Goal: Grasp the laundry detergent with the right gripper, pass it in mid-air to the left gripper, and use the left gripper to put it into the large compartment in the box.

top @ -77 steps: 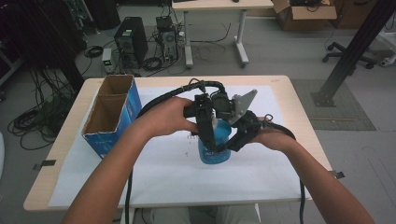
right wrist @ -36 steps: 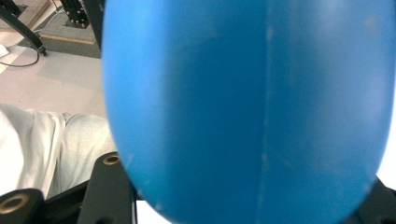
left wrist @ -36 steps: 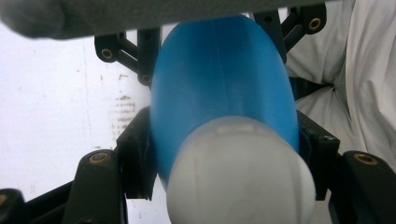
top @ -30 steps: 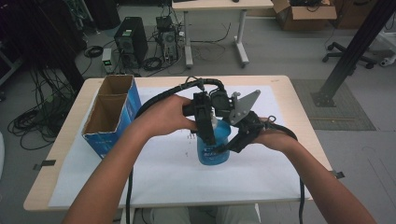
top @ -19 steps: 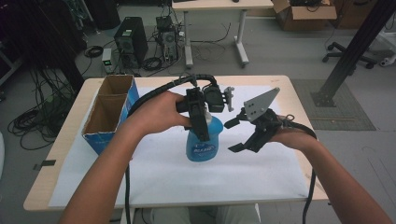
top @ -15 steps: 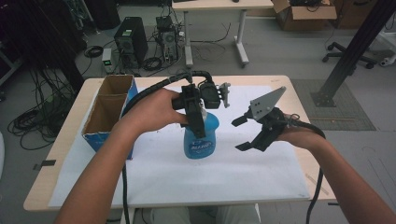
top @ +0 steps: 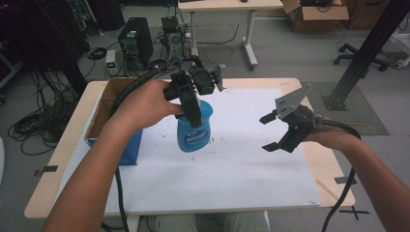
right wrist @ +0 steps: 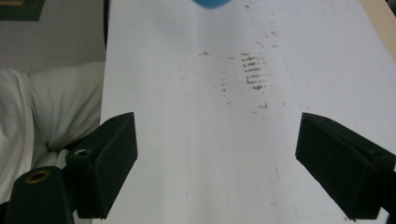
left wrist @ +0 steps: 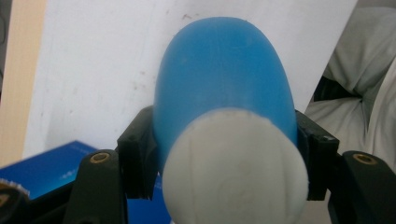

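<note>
From the high view, the left claw [top: 193,104] pinches a blue bottle [top: 194,129] by its upper body and holds it clear of the white sheet [top: 232,164] covering the tabletop [top: 72,145], just beside an open cardboard box [top: 110,104] at the left edge. The right claw [top: 273,131] hangs well apart to the right, its jaws having just been opening, with nothing between them.

In the left gripper view, the bottle's blue body [left wrist: 224,79] and pale end [left wrist: 236,163] sit squeezed between the two black jaws, with the sheet [left wrist: 93,56] below.

In the right gripper view, the jaws stand spread over the stained sheet [right wrist: 210,140]; a sliver of blue [right wrist: 211,3] at the top edge is probably the bottle's base.

The step in hand looks like carrying the bottle toward the box. The next move calls for a steady pinch while the bottle clears the box wall, then a low, upright release inside.
</note>
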Available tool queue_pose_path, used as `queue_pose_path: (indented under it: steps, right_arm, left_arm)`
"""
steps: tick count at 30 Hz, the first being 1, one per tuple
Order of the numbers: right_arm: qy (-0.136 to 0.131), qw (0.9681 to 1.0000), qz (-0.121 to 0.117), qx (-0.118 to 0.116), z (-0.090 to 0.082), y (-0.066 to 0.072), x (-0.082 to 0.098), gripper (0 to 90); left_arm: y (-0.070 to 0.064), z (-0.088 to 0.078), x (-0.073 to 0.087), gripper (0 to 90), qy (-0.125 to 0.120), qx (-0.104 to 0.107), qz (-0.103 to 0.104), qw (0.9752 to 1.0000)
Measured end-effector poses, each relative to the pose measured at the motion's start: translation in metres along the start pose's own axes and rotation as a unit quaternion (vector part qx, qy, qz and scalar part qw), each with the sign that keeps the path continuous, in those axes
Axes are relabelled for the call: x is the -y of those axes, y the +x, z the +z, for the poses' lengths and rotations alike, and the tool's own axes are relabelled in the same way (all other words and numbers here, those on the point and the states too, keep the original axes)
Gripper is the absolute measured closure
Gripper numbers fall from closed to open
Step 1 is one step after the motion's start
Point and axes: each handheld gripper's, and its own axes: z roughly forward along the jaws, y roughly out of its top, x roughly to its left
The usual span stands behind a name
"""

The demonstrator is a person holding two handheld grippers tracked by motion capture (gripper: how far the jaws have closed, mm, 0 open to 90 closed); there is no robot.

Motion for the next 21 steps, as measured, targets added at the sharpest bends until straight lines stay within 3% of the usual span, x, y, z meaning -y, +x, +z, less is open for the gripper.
queue_pose_path:
  steps: [5, 12, 16, 21]
  right_arm:
    - [0.030, 0.9995, 0.004, 0.005, -0.005, -0.001, 0.003, 10.1]
    - [0.092, 0.9958, 0.005, 0.005, -0.007, -0.001, 0.007, 8.2]
    - [0.098, 0.9951, 0.012, 0.006, -0.011, -0.003, 0.010, 7.7]
    - [0.107, 0.9940, 0.014, 0.012, -0.016, -0.005, 0.014, 7.7]
  left_arm:
    - [0.009, -0.011, 0.006, 37.5, 0.005, -0.009, -0.036, 0.9993]
    - [0.018, -0.024, 0.013, 37.6, 0.009, -0.016, -0.075, 0.9970]
    - [0.024, -0.032, 0.018, 37.7, 0.010, -0.024, -0.107, 0.9939]
    - [0.034, -0.043, 0.025, 37.7, 0.003, -0.033, -0.155, 0.9874]
